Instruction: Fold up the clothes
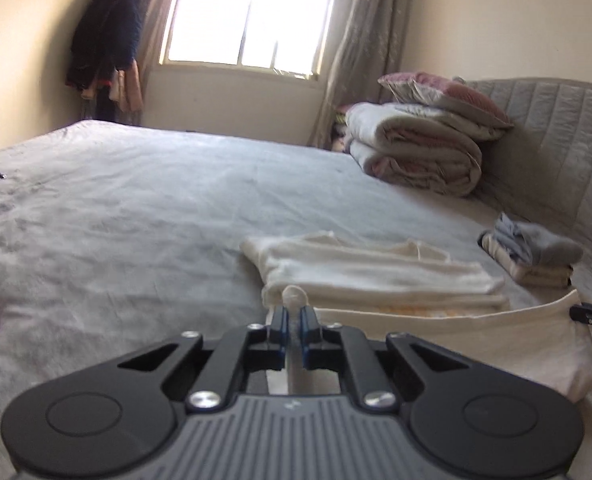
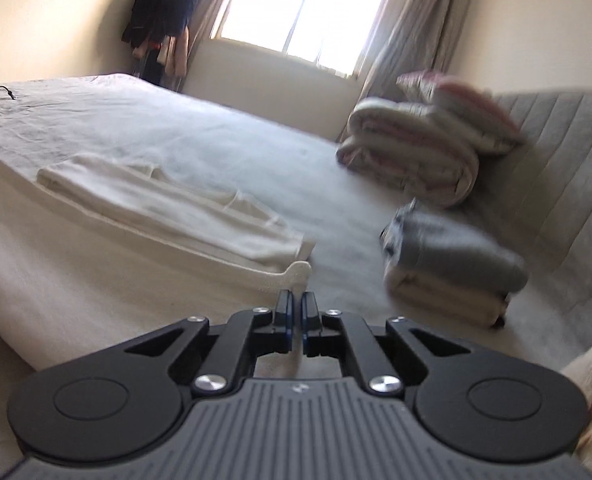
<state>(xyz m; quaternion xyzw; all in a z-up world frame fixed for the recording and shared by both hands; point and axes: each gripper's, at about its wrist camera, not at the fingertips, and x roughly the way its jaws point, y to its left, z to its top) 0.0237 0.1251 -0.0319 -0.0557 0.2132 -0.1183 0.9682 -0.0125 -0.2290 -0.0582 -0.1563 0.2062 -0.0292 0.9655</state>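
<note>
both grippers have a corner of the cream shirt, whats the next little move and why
Probably carry both pinched corners forward together and lay that edge over the folded sleeves. The left gripper and right gripper are each shut on a corner of the cream shirt's near edge, the sleeves already lie folded across its middle, and the far half lies flat on the bed.

No readable text anywhere; the small pale mark on each gripper body is perhaps a logo.

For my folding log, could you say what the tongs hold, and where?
Both tongs, left and right, pinch the cream garment at its near-edge corners.
</note>
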